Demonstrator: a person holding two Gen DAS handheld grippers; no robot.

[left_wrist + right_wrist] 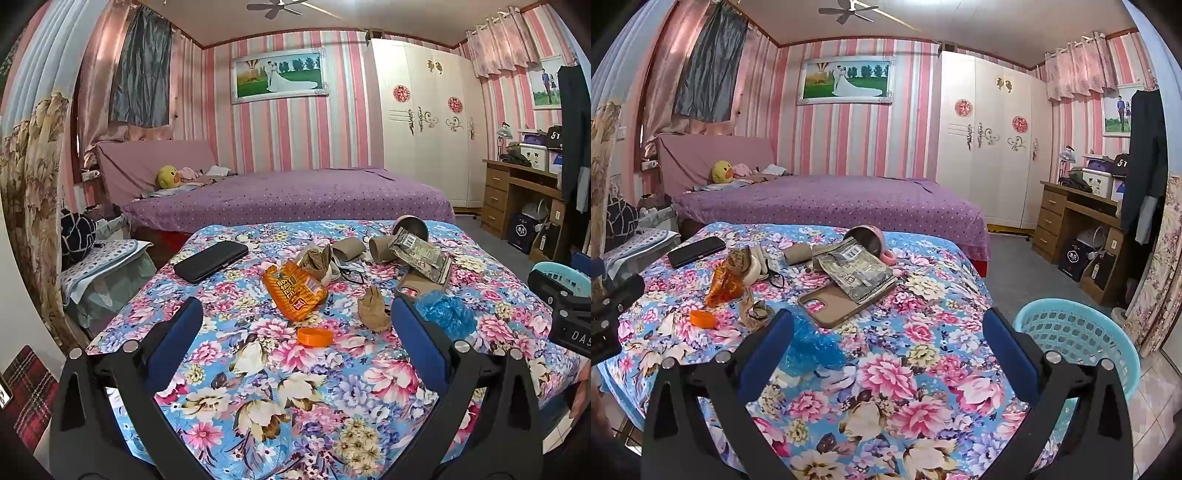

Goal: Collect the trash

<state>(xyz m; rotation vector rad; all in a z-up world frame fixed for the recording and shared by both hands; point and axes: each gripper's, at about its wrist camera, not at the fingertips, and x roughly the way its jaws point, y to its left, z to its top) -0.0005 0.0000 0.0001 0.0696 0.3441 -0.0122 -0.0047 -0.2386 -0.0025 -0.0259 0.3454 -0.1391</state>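
Wrapper [294, 289] orange, long axis running near-right to far-left, both claws empty

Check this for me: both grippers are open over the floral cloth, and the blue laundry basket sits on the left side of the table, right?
Not quite. The blue laundry basket stands on the floor off the table's right side, as the right wrist view shows. The left gripper and right gripper are indeed open over the floral cloth.

Ahead of me a floral cloth [295, 387] covers the table. A black phone [210, 261] lies far left on it, a tan phone case [834, 304] nearer the middle, a pink mug [871, 242] tipped over at the far side. Beyond is a purple bed [295, 199] with a yellow duck plush [168, 177], and a white wardrobe [424, 122] far right.
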